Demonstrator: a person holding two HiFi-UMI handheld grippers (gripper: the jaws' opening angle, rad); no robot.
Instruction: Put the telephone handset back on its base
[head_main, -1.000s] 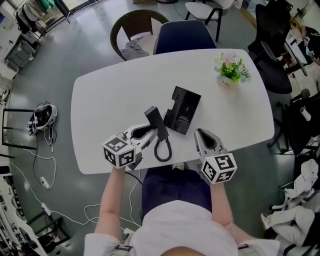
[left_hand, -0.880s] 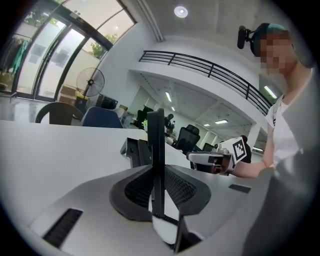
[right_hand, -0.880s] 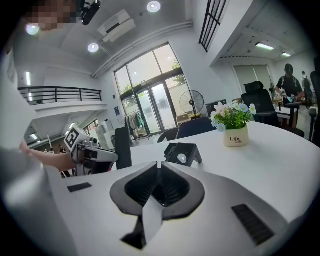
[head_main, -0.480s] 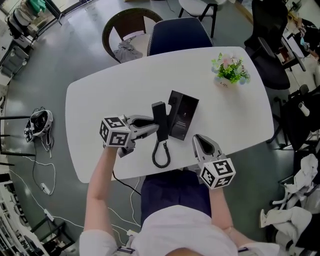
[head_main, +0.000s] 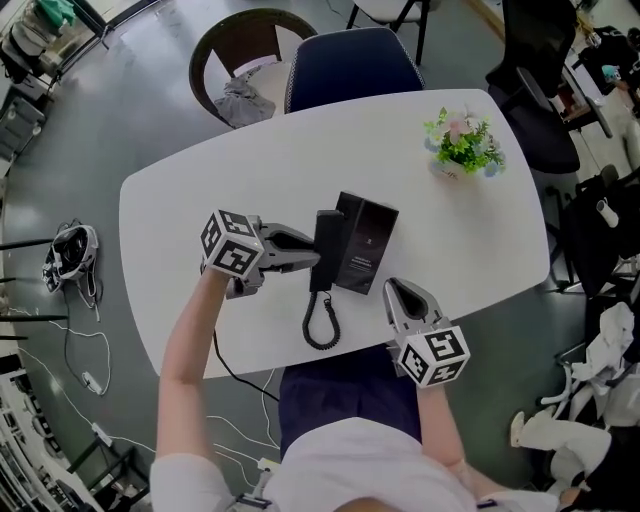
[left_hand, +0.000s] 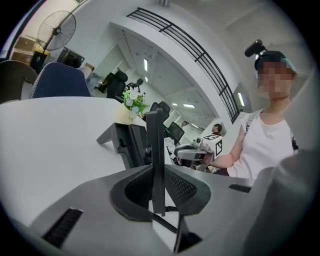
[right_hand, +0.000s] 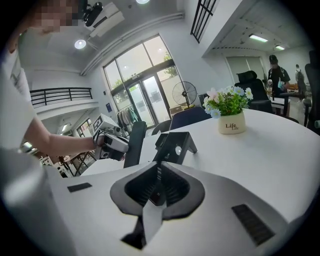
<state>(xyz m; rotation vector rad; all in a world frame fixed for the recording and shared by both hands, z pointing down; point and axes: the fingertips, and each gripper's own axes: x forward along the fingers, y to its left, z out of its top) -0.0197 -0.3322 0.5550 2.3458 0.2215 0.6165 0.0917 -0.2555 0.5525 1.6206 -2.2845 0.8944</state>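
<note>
A black handset (head_main: 325, 250) stands on edge between the jaws of my left gripper (head_main: 308, 253), which is shut on it. It sits right against the left side of the black base (head_main: 364, 243); I cannot tell whether it rests in the cradle. In the left gripper view the handset (left_hand: 156, 150) rises as a thin dark bar from the left gripper (left_hand: 158, 176), with the base (left_hand: 128, 143) just beyond. A coiled cord (head_main: 319, 322) hangs toward the near table edge. My right gripper (head_main: 396, 292) rests shut and empty near that edge, below the base (right_hand: 172, 145).
A small flower pot (head_main: 462, 146) stands at the far right of the white table (head_main: 200, 200). A blue chair (head_main: 345, 62) is tucked in at the far side. Black chairs stand to the right, and cables and a bag (head_main: 68, 255) lie on the floor at the left.
My left gripper has carried the handset rightward, away from the near edge, and turned it, bringing it from the table's front up against the base. The right gripper has hardly moved.
</note>
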